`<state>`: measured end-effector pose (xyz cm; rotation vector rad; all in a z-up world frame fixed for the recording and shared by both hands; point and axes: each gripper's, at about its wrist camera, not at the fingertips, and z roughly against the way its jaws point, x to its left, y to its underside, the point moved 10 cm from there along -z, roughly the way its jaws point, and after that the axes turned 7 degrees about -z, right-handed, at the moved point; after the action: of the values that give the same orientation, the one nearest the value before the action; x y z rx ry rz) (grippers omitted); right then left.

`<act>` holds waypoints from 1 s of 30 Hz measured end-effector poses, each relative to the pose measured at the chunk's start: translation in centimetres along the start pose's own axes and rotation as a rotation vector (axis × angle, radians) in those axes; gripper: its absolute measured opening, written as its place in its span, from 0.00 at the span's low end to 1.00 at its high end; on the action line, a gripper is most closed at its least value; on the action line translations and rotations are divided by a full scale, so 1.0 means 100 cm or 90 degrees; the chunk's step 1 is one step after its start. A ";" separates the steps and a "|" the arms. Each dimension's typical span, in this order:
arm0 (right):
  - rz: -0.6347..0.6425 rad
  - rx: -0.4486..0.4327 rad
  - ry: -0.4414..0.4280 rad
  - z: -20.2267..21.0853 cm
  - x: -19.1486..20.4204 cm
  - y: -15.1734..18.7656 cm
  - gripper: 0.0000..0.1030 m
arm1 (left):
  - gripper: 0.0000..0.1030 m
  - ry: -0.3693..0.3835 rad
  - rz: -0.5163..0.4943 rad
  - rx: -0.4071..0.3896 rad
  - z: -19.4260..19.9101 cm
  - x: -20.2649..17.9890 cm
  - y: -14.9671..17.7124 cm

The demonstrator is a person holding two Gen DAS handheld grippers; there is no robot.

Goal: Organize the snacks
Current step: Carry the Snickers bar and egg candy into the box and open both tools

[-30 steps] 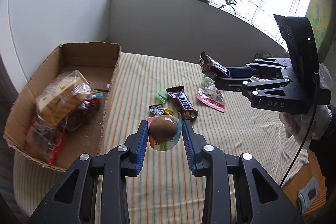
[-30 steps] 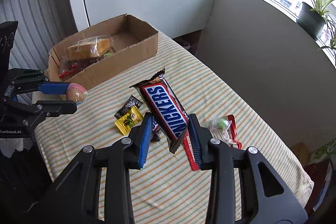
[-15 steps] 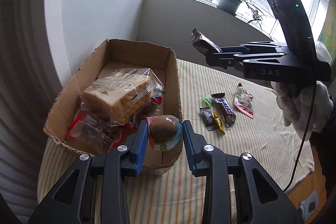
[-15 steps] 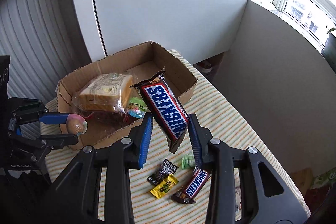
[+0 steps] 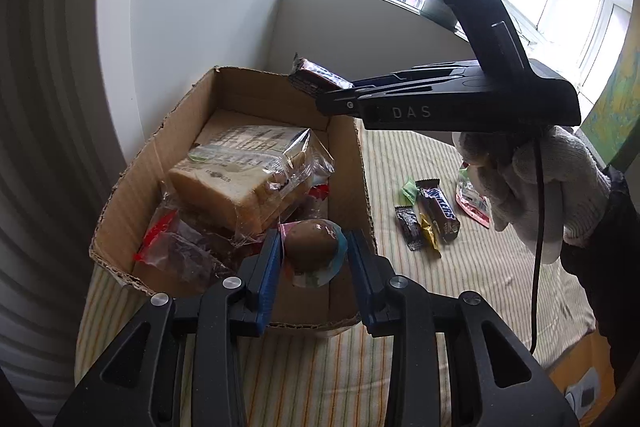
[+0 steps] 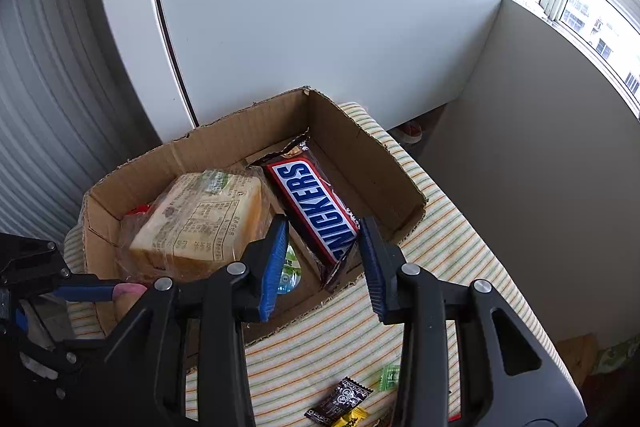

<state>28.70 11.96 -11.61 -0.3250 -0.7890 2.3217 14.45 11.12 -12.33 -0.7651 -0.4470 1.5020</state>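
Right fingers (image 6: pixel 368 251) pinch Snickers bar (image 6: pixel 310 205), long axis pointing into box (image 6: pixel 360 151).

The box (image 6: pixel 256 131) is plain brown cardboard. The desk (image 5: pixel 440 287) wears a cream cloth striped in orange and green. The Snickers bar (image 6: pixel 312 203) is dark brown with blue letters on white, edged red. The hand-held gripper (image 5: pixel 312 259) is black with blue pads (image 5: pixel 268 267), around a brown egg-shaped sweet (image 5: pixel 310 247) in a wrapper rimmed light blue and pink. The glove (image 5: pixel 536 183) is off-white knit.
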 end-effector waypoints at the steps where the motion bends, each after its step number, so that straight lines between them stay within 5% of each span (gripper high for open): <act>1: 0.000 0.000 0.004 -0.003 0.001 -0.001 0.38 | 0.32 0.000 0.001 0.000 -0.001 0.000 -0.001; 4: -0.004 -0.002 0.000 -0.003 0.003 -0.003 0.48 | 0.35 0.006 0.009 0.003 -0.002 0.002 -0.001; 6: -0.007 -0.010 0.003 0.000 0.002 -0.004 0.63 | 0.40 0.000 0.011 0.005 -0.002 0.003 -0.001; 17: -0.045 -0.026 0.003 0.027 -0.020 0.004 0.64 | 0.42 -0.006 0.014 -0.001 0.004 -0.001 0.001; 21: -0.078 -0.042 0.007 0.042 -0.036 0.008 0.83 | 0.42 -0.005 0.017 -0.009 0.008 -0.004 -0.002; 30: -0.131 -0.055 0.031 0.081 -0.082 0.039 0.84 | 0.42 0.011 -0.009 -0.019 0.014 -0.034 -0.006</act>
<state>29.51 0.55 -7.48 -0.3208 -0.8593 2.0847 13.77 8.12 -10.27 -0.7964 -0.4624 1.4771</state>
